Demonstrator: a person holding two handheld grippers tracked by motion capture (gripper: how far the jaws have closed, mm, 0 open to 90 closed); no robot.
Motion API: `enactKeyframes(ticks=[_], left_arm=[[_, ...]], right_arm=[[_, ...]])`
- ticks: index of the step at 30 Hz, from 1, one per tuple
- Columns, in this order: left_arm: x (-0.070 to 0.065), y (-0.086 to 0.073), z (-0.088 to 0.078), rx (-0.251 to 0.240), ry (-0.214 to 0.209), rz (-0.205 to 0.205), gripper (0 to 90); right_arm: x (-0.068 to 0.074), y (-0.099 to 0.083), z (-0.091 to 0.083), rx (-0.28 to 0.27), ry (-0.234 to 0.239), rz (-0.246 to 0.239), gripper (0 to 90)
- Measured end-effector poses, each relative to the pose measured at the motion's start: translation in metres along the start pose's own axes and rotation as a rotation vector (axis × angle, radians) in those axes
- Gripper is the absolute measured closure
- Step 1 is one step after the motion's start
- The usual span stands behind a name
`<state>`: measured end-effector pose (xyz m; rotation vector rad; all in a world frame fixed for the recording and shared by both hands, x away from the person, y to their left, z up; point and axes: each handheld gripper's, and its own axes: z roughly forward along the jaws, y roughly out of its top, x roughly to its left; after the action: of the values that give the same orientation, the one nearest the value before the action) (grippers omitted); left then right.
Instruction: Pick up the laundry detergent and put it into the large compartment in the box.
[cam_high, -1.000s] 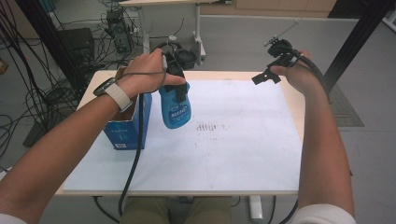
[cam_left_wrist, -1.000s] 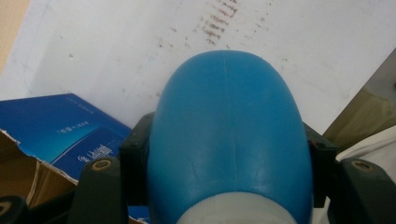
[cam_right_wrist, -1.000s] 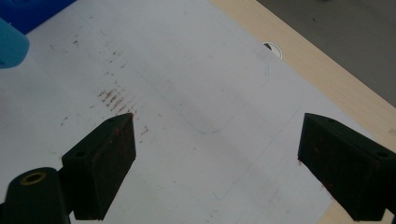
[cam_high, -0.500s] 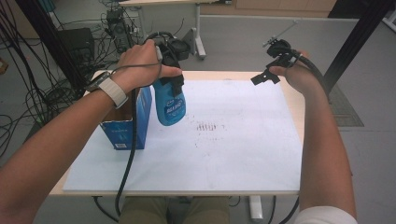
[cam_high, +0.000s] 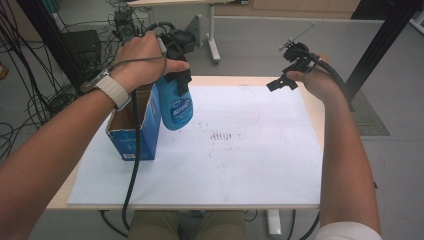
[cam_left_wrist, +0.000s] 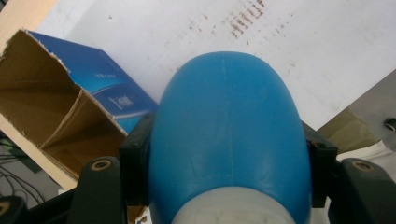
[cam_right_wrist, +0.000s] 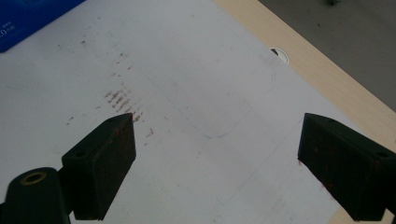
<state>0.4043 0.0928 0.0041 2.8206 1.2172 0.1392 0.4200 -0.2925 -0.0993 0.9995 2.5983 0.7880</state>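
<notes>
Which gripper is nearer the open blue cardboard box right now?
Left. The left gripper holds the blue plastic bottle just above and beside the open blue cardboard box. The right gripper hovers open over the table's far right side, well away.

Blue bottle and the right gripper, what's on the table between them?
Nothing stands there. In the high view, between the bottle and the right gripper lies only the white sheet, with a patch of brownish smudges.

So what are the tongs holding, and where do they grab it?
The left tongs clamp the blue spray bottle near its top, lifted beside the cardboard box. The right tongs are open, holding nothing.
</notes>
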Motion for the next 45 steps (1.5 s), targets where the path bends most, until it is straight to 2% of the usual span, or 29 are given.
enactKeyframes(ticks=[7,13,20,27,30,33,38,45], left_arm=[[0.002,-0.002,-0.013,0.0,-0.006,-0.057,37.6],[-0.005,-0.005,-0.025,-0.015,0.025,-0.07,37.6],[0.01,-0.008,-0.029,-0.012,-0.013,-0.13,37.5],[0.02,-0.013,-0.034,-0.014,-0.011,-0.188,37.5],[0.026,-0.017,-0.036,-0.021,-0.027,-0.206,37.1],[0.025,-0.018,-0.039,-0.023,-0.006,-0.226,37.0],[0.023,-0.018,-0.042,-0.017,0.015,-0.22,37.1],[0.026,-0.019,-0.046,-0.012,0.015,-0.248,37.2]], right_arm=[[0.003,-0.001,-0.001,-0.005,0.001,-0.006,11.2],[0.004,-0.004,-0.002,-0.009,0.004,-0.007,11.2],[0.005,-0.004,-0.001,-0.013,0.007,-0.018,11.2],[0.005,-0.002,0.003,-0.012,0.018,-0.028,11.2],[0.005,-0.002,0.003,-0.013,0.018,-0.029,11.2],[0.005,-0.002,0.003,-0.013,0.018,-0.028,11.2],[0.005,-0.003,0.003,-0.015,0.02,-0.029,11.2],[0.005,-0.006,0.001,-0.022,0.018,-0.025,11.2]])
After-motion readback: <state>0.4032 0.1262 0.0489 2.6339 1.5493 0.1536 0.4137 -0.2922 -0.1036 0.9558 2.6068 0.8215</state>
